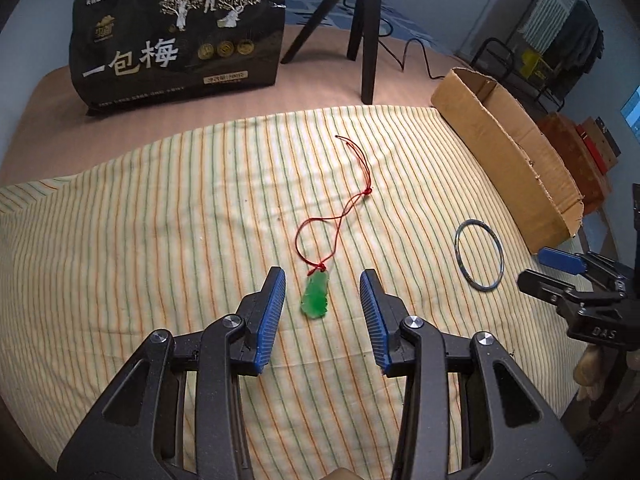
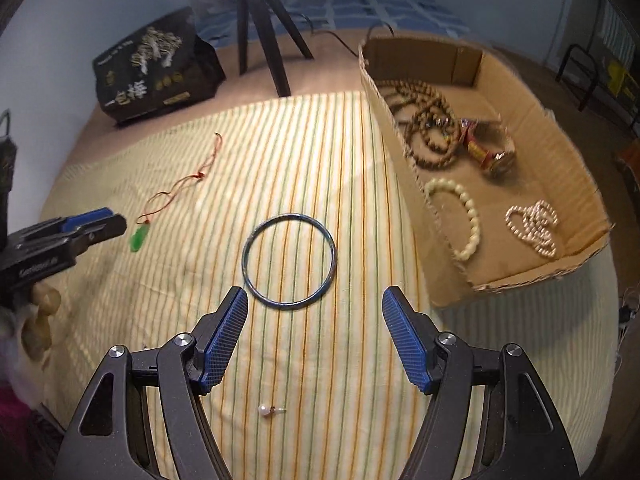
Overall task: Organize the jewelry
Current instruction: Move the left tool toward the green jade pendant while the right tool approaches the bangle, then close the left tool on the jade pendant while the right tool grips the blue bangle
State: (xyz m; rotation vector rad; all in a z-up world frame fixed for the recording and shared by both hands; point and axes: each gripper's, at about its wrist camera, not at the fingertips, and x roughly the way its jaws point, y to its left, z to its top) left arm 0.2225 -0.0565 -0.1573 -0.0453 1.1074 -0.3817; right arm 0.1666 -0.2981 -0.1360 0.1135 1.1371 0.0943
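Observation:
A green jade pendant point(image 1: 316, 295) on a red cord point(image 1: 352, 200) lies on the striped cloth, between the open fingers of my left gripper point(image 1: 323, 280). It also shows in the right wrist view point(image 2: 140, 239). A dark metal bangle point(image 2: 289, 259) lies flat just ahead of my open, empty right gripper point(image 2: 314, 298); it shows in the left wrist view too point(image 1: 479, 255). A small pearl earring point(image 2: 269, 409) lies below the right gripper. A cardboard tray point(image 2: 404, 128) at the right holds brown prayer beads point(image 2: 430, 120), a white bead bracelet point(image 2: 468, 220) and a pearl necklace point(image 2: 534, 226).
A black snack bag point(image 1: 176, 32) and a black tripod point(image 1: 360, 20) stand at the back of the table. The striped cloth point(image 1: 160, 220) covers the near part. The other gripper shows at each view's edge, the right gripper point(image 1: 568, 276) and the left gripper point(image 2: 96, 224).

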